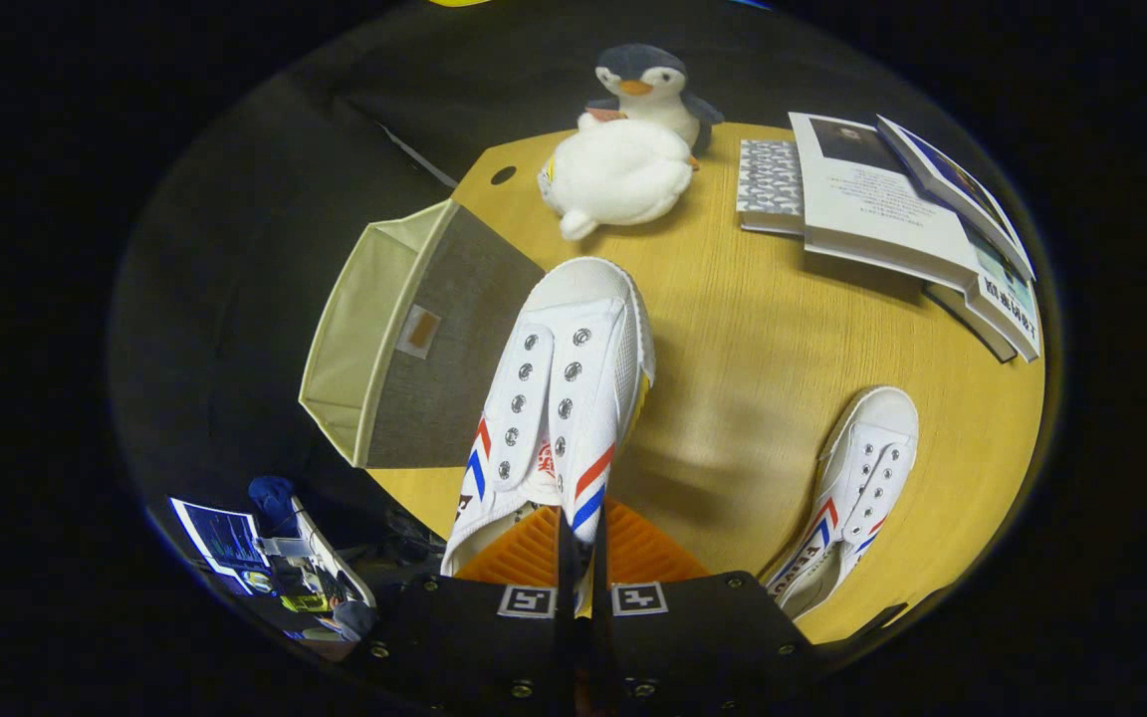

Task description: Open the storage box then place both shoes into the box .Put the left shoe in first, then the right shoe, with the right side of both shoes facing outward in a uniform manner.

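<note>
My gripper (581,558) is closed down nearly all the way, the two fingers pinching the side wall of a white canvas shoe (554,398) at its opening, so that only a thin strip of fabric sits between them. The shoe hangs from that pinch and points away from me, toe out ahead, its rows of metal eyelets facing up and red and blue stripes showing on either flank close to my fingertips. It is lifted above the wooden table (753,339), and its toe lies just beside the near wall of the storage box (404,339). That box is a beige fabric one with a grey panel and a small tab on it, sitting at the table's edge off to the left of the held shoe, tipped so that its open mouth faces left, away from the shoe. The second shoe (857,488) lies flat on the table well to the right of my fingers, toe also pointing away. Beyond the held shoe rest a white plush toy (618,174) with a penguin plush (648,90) just behind it, touching it. To their right a stack of books (892,209) lies fanned out.
</note>
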`<action>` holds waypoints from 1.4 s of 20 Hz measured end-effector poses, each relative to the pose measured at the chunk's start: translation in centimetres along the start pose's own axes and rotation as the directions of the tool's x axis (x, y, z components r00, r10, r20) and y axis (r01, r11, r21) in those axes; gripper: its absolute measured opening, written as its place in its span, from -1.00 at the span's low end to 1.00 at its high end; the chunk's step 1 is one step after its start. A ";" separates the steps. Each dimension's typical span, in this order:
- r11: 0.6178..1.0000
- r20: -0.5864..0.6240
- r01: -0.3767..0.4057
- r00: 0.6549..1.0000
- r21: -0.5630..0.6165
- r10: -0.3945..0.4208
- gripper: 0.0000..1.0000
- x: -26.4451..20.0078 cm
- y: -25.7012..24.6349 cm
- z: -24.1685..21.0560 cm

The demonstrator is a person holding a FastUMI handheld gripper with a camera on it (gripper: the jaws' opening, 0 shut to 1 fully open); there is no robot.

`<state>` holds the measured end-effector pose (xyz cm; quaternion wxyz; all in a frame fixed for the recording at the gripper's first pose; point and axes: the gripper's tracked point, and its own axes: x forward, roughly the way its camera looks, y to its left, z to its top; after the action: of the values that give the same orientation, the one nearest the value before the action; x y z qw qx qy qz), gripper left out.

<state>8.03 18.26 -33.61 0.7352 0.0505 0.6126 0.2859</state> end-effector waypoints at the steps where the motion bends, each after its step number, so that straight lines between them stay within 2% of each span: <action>1: 1.000 0.009 -0.010 1.000 -0.008 0.010 -0.88 -0.6 0.7 0.6; 10: 0.986 0.044 -0.120 0.991 -0.113 0.126 -0.88 -3.0 9.4 5.7; 17: 0.965 0.006 -0.159 0.986 -0.211 0.164 -0.88 -0.9 16.1 9.0; 23: 0.954 -0.056 -0.117 0.993 -0.276 0.106 -0.88 4.3 20.1 9.9; 28: 0.950 -0.092 -0.003 0.995 -0.314 -0.027 -0.88 9.4 20.0 10.4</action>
<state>11.34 42.31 -30.82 0.7057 -0.0842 0.5939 0.3771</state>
